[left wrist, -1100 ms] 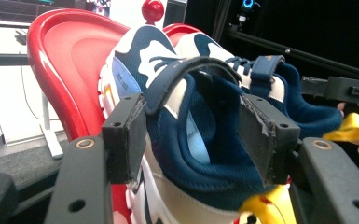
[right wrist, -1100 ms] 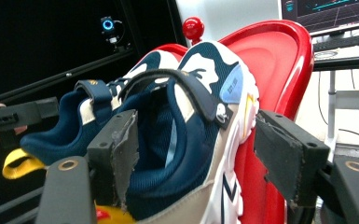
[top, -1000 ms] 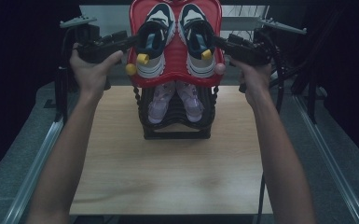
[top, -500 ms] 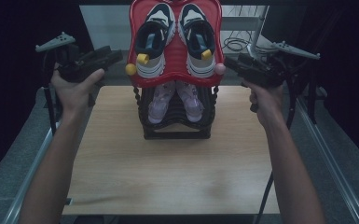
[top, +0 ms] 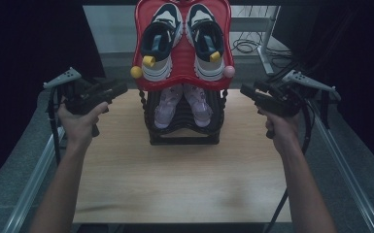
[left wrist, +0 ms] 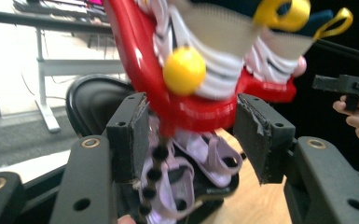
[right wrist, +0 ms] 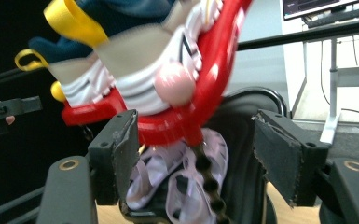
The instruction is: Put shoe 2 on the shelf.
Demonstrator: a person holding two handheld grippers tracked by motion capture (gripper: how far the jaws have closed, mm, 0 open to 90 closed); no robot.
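A two-tier shoe rack stands at the back of the wooden table (top: 184, 179). Its red top tray (top: 183, 80) carries a pair of white, beige and navy sneakers (top: 159, 43) with yellow heel loops. A yellow ball (top: 136, 72) and a pink ball (top: 229, 71) sit at the tray's front corners. Lavender sandals (top: 166, 104) lie on the black lower tier (top: 184, 138). My left gripper (top: 121, 89) hovers left of the rack, open and holding nothing. My right gripper (top: 245, 91) hovers to the rack's right, also open and holding nothing. Both point inward at the tray, clear of it.
Behind the table are a metal desk leg (top: 267, 24) and coiled cables (top: 245, 46) on the floor. Metal rails (top: 34, 170) run along both table sides. The front half of the tabletop is bare wood. Dark curtains flank the scene.
Both grippers have pulled outward and back from the sides of the red tray, where they were a second ago. The rack and shoes have stayed put.
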